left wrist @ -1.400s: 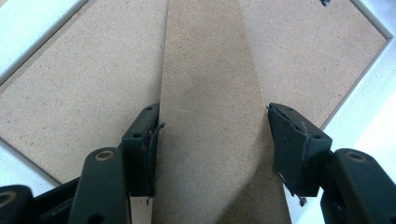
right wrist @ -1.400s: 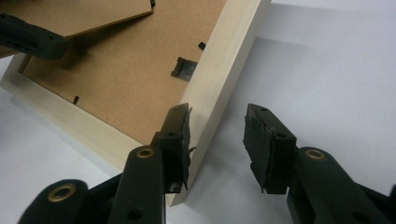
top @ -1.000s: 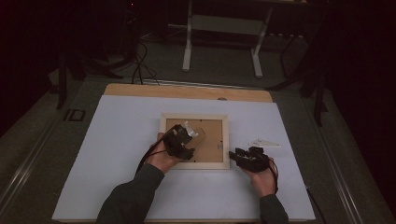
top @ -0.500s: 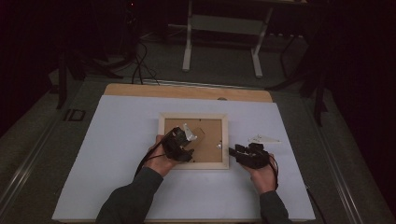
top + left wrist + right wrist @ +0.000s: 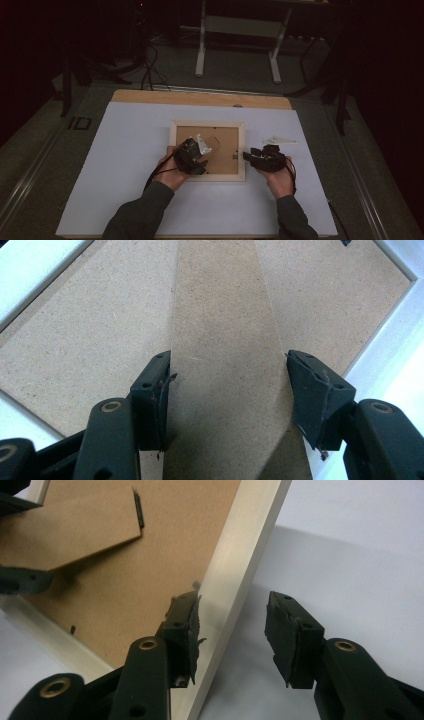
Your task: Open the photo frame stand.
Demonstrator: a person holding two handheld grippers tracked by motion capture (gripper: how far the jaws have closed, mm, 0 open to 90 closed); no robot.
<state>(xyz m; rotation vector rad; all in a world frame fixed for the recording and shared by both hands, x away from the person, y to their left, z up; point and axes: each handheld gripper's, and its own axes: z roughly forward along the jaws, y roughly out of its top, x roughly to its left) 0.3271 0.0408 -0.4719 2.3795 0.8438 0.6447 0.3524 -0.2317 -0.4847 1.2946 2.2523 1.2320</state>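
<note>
Two grippers at work on your pale blue table cover (image 5: 125,165), dark room beyond. Picture frame (image 5: 207,125) lies face down mid-table. Your left gripper (image 5: 227,390) spread wide astride frame's brown stand (image 5: 222,315). Your right gripper (image 5: 232,630) spread wide astride frame's right rail (image 5: 240,560).

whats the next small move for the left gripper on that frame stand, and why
Probably close the left hand-held gripper on the stand leg. Its jaws are open on either side of that fibreboard strip, which lies over the backing board of the picture frame. The right hand-held gripper straddles the frame's right rail, open, so it looks placed to steady the frame.
</note>
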